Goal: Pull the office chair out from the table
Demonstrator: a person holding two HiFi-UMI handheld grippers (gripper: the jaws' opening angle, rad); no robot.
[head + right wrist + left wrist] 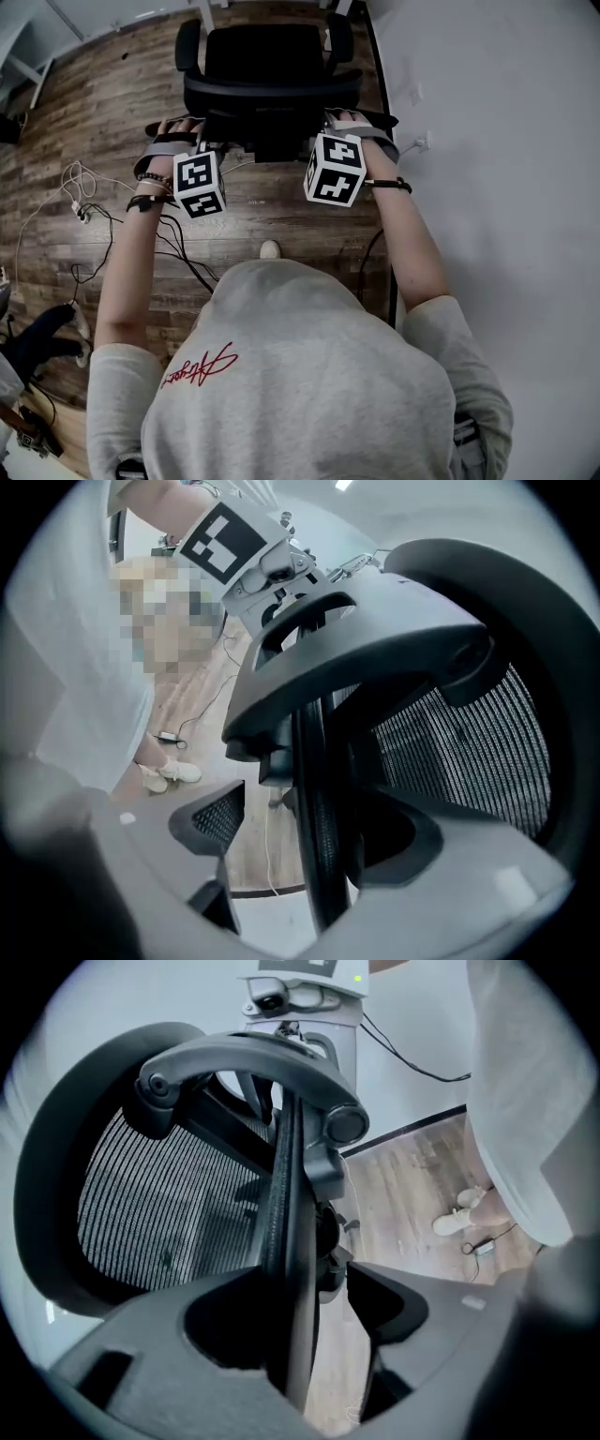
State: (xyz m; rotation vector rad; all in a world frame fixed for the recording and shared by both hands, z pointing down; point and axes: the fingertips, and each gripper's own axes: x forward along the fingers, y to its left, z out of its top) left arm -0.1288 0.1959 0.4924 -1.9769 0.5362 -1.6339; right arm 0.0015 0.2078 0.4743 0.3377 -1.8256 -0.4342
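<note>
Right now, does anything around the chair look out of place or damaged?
Only the loose cables sprawled over the floor left of the person look untidy; the chair seems upright and undamaged.

Office: mesh office chair [267, 66], wood-look floor [103, 103] (cables [94, 211] trailing).

Seen from above, both arms reach forward over the wooden floor [94, 103]. The left gripper [195, 142] and right gripper [339, 127] meet the top back edge of the black office chair [267, 66]. Cables [89, 214] lie at left.
</note>
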